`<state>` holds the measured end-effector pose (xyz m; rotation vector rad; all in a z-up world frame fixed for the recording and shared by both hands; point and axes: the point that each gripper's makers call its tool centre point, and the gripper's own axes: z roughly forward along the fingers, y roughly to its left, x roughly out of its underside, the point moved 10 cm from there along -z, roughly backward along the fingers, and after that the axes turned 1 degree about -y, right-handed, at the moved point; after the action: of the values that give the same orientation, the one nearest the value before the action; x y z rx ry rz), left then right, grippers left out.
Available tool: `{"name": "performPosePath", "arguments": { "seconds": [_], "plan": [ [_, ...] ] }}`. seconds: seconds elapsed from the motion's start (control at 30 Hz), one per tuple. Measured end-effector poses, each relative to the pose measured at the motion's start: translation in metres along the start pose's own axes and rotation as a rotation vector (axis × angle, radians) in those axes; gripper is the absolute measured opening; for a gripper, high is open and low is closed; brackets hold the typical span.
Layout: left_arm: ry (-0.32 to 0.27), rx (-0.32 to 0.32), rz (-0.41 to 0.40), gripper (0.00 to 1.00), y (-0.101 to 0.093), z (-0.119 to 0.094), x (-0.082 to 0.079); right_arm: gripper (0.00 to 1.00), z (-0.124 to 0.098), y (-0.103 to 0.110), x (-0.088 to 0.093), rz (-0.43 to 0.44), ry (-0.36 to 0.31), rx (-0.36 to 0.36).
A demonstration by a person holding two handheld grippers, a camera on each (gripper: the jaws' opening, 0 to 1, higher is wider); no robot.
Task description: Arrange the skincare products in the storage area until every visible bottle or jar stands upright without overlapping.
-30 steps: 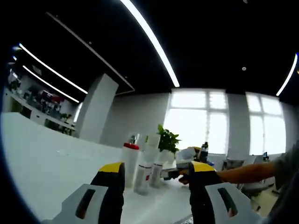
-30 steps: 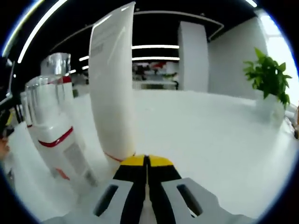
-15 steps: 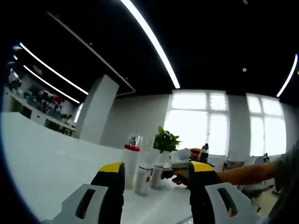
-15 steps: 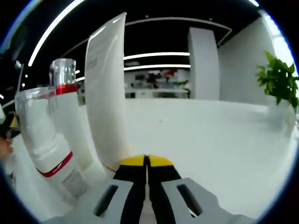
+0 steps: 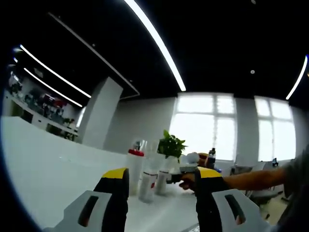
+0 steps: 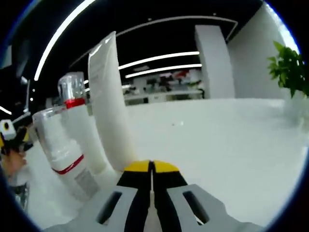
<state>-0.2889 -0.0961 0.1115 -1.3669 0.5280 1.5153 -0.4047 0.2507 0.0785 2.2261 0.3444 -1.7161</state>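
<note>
A: Left tool [image 5: 161, 178]?
B: Jaws spread wide, nothing btwn them. Far ahead on the white surface [image 5: 43, 159], skincare bottles stand upright in a cluster: red-capped bottle [image 5: 134, 169], clear-capped bottle [image 5: 148, 179], beside a potted plant [image 5: 172, 145].

A: Right tool [image 6: 151, 166]?
B: Clenched, jaws together, empty. Just past its tips stands the white tube [image 6: 110, 111], upright; left of it the same two bottles, close together.

A: Person?
B: A hand [image 5: 188, 180] at the cluster's right.

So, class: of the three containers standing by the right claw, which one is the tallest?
The white squeeze tube: it rises well above the red-collared bottle and the clear-capped, red-banded bottle beside it, and stands nearest the right claw.
</note>
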Motion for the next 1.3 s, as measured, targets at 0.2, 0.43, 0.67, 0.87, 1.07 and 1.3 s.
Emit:
{"name": "performPosePath", "arguments": {
  "seconds": [0.2, 0.43, 0.67, 0.87, 1.07, 1.3],
  "plan": [
    [0.0, 0.002, -0.003, 0.56, 0.0, 0.0, 0.0, 0.0, -0.004, 0.005, 0.008, 0.007, 0.045, -0.077],
    [0.003, 0.002, 0.0, 0.56, 0.0, 0.0, 0.0, 0.0, -0.003, 0.012, 0.011, -0.022, 0.102, -0.125],
    [0.003, -0.003, -0.004, 0.56, 0.003, 0.0, -0.001, 0.0, -0.004, 0.009, 0.009, -0.018, 0.07, -0.095],
    [0.012, -0.012, -0.011, 0.57, 0.004, 0.0, 0.0, 0.0, -0.021, 0.003, -0.001, 0.12, -0.074, -0.038],
    [0.023, -0.019, -0.013, 0.59, 0.003, -0.001, 0.001, 0.0, -0.042, -0.001, -0.017, 0.116, -0.147, 0.013],
    [0.043, -0.069, -0.008, 0.76, 0.008, 0.001, 0.004, 0.04, -0.072, 0.007, -0.035, 0.384, -0.301, -0.022]
  ]
}}
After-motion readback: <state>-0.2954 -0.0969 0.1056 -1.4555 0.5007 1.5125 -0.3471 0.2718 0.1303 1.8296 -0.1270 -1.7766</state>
